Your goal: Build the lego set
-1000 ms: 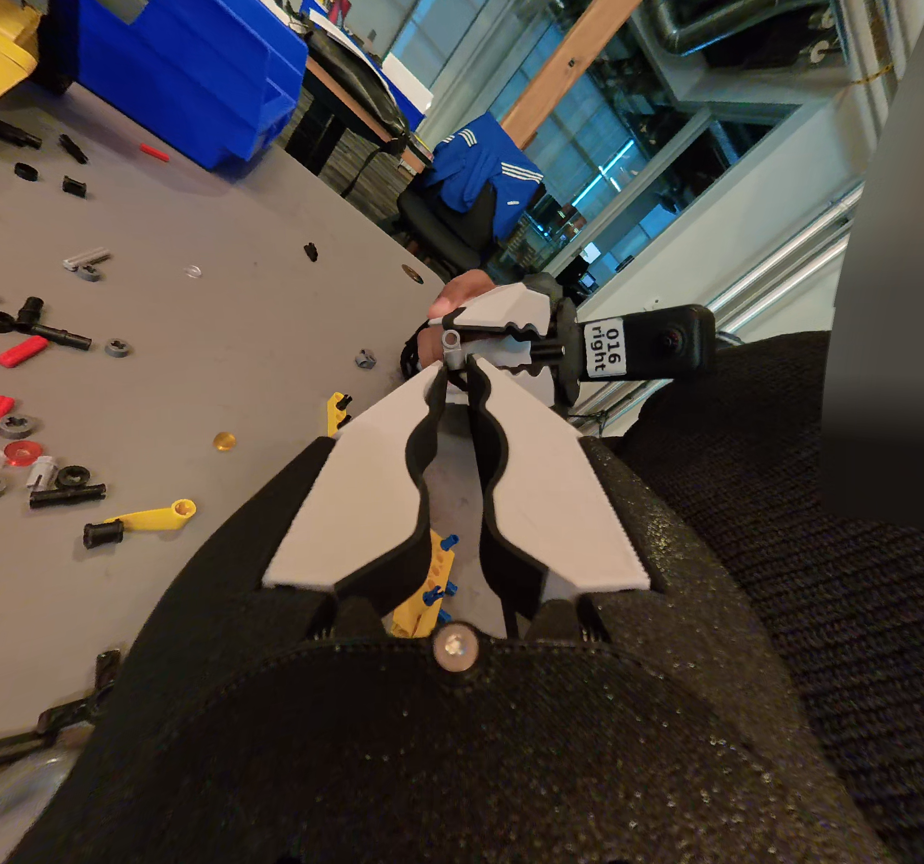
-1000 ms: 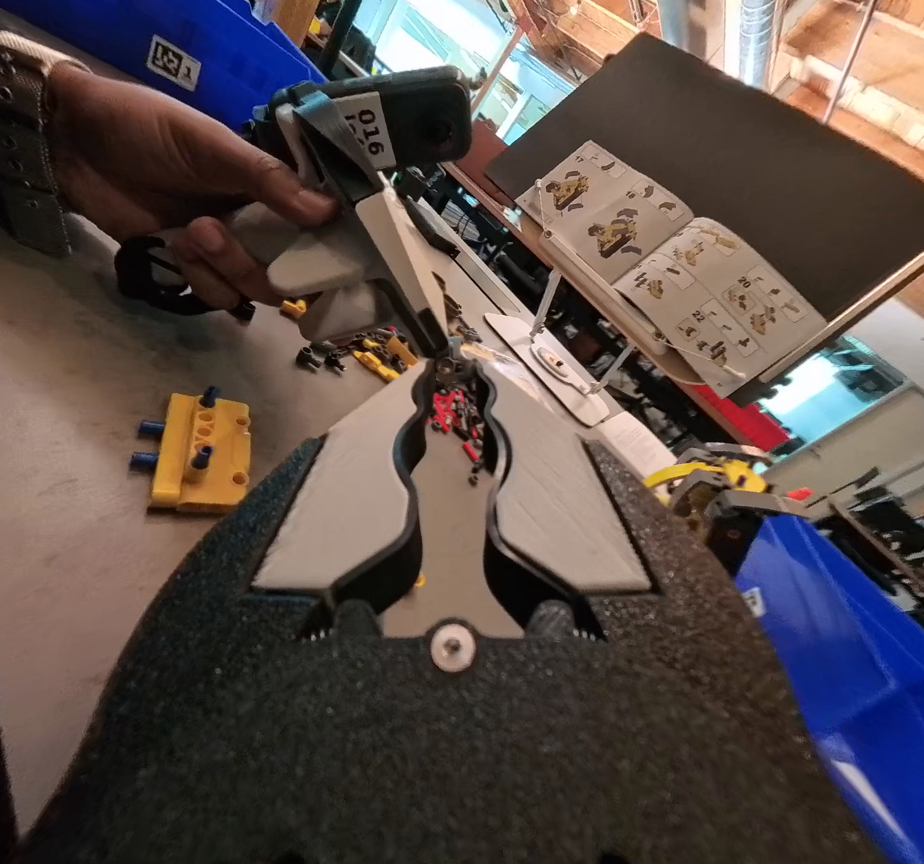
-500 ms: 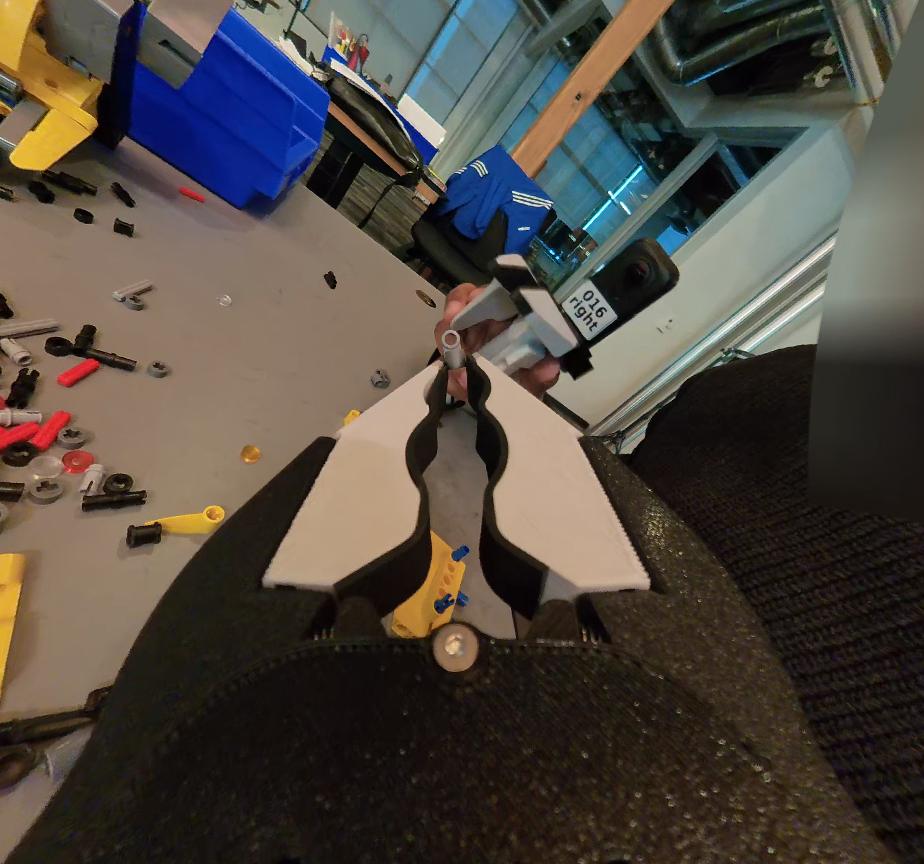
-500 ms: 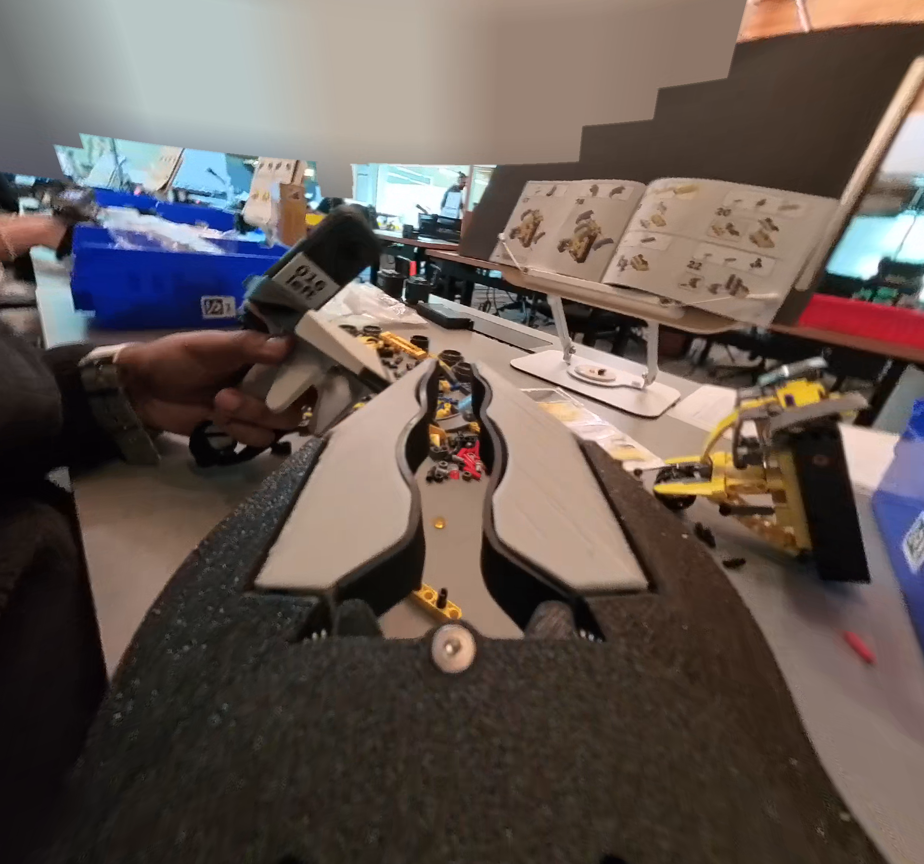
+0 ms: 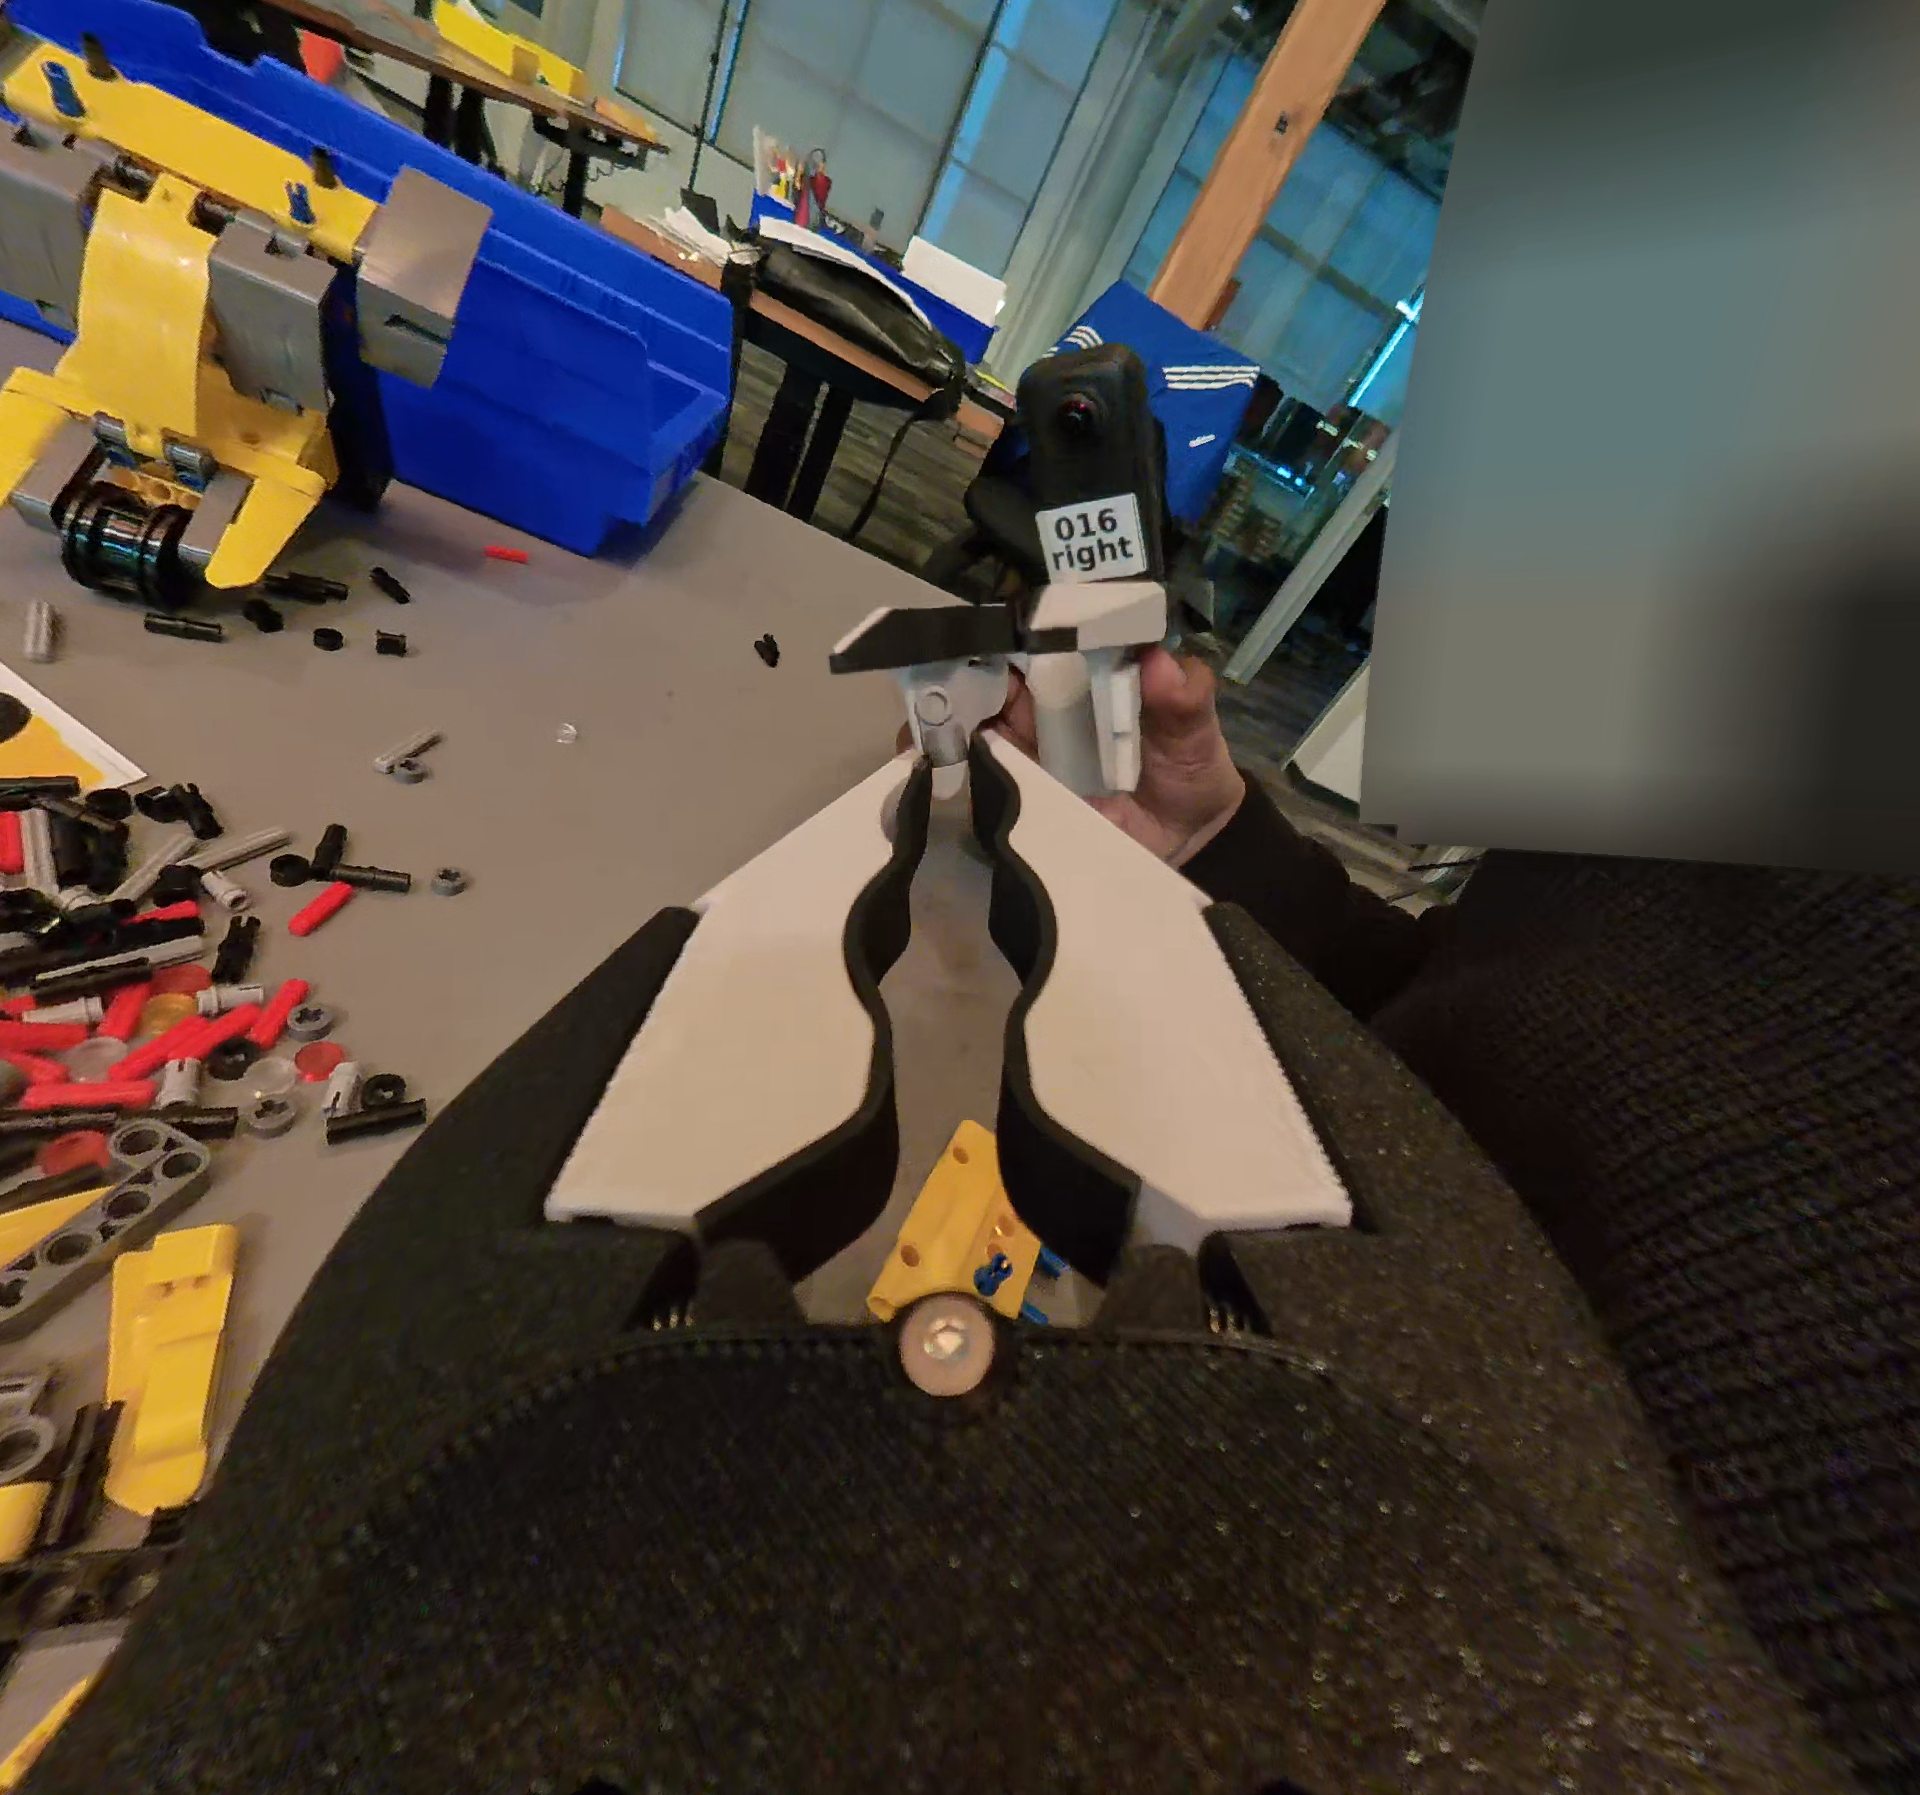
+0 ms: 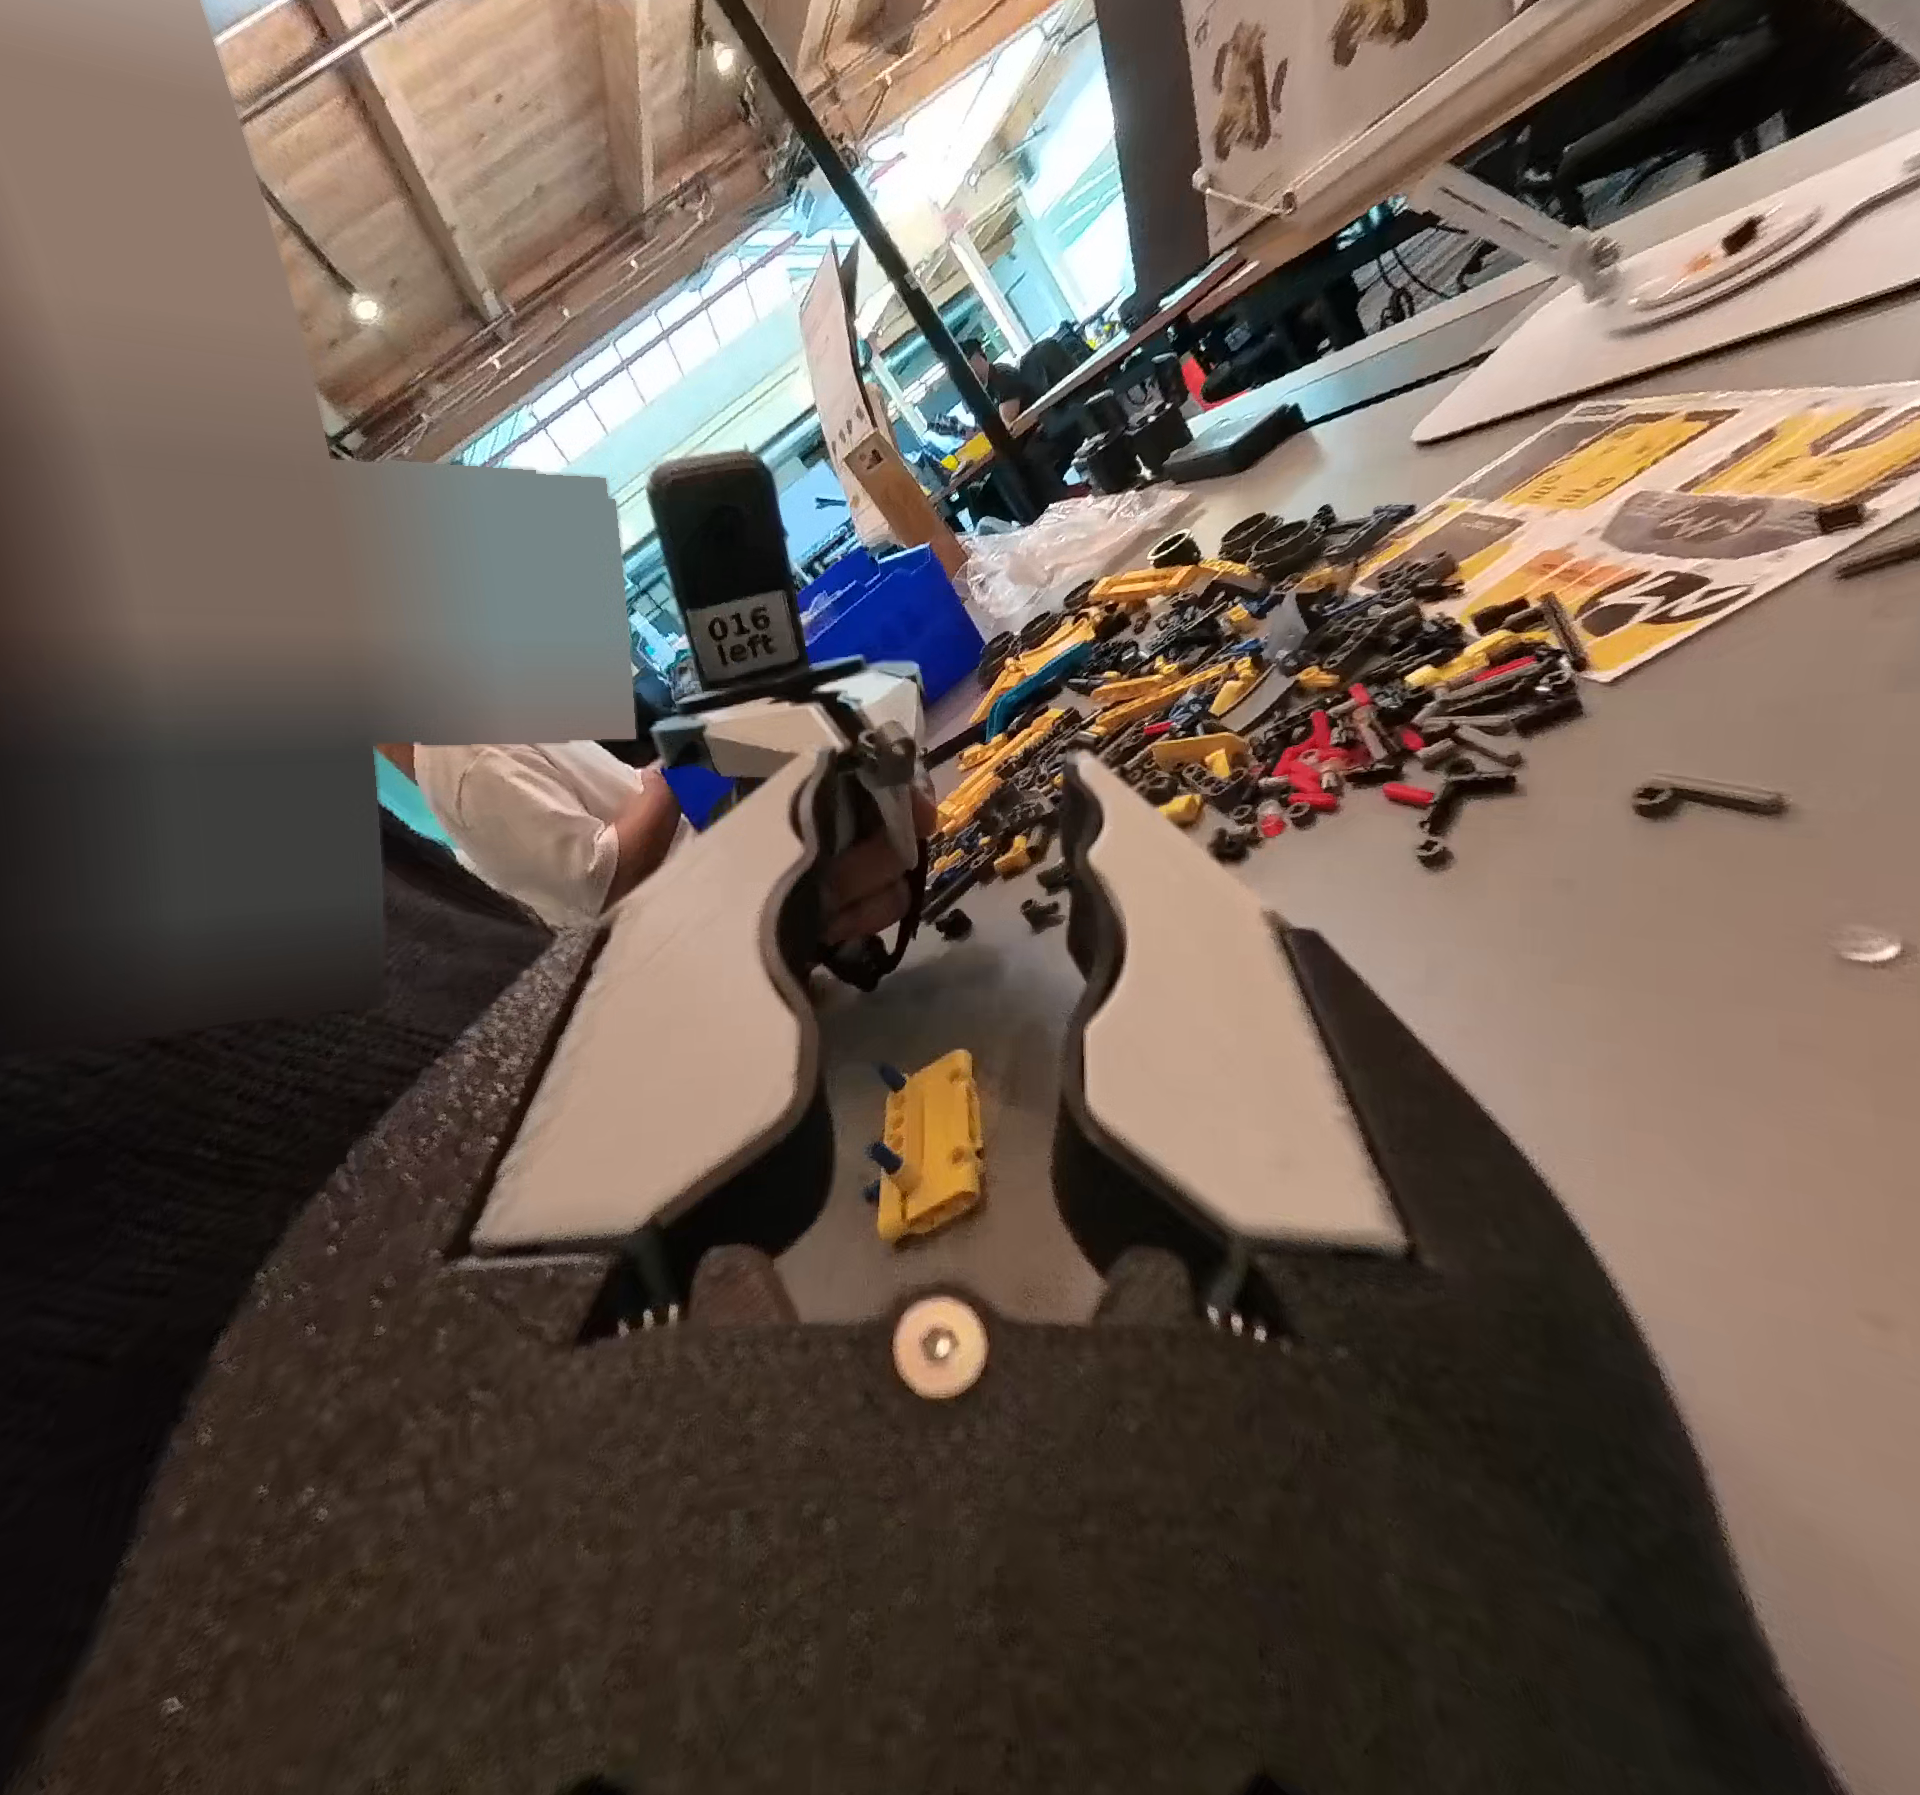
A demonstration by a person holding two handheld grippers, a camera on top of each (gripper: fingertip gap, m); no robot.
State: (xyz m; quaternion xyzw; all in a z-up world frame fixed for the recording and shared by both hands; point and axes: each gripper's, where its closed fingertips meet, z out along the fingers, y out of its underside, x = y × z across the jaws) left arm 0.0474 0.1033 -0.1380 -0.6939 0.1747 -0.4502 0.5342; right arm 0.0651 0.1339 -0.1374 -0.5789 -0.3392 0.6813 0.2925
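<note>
My left gripper (image 5: 943,758) is shut on a small grey connector piece (image 5: 938,719), held above the grey table (image 5: 644,810). My right gripper (image 6: 948,779) is open and empty, with its jaws spread wide. In the right wrist view the left gripper (image 6: 883,722) and its grey piece (image 6: 896,753) sit just beyond my left fingertip. In the left wrist view the right gripper (image 5: 894,649), held by a hand (image 5: 1184,758), is right behind the grey piece. A yellow block with blue pins (image 6: 930,1153) lies on the table under both grippers, and also shows in the left wrist view (image 5: 961,1220).
A pile of loose black, red, yellow and grey parts (image 6: 1247,685) covers the table, seen also at the left (image 5: 125,997). A part-built yellow and grey model (image 5: 177,374) stands by blue bins (image 5: 540,374). A sticker sheet (image 6: 1621,519) and a booklet on a stand (image 6: 1351,31) are at the back. Left tips to right tips: about 4 cm.
My right gripper has opened from shut and swung round to face the left gripper. The left gripper still holds the grey piece and has turned towards the model and bins.
</note>
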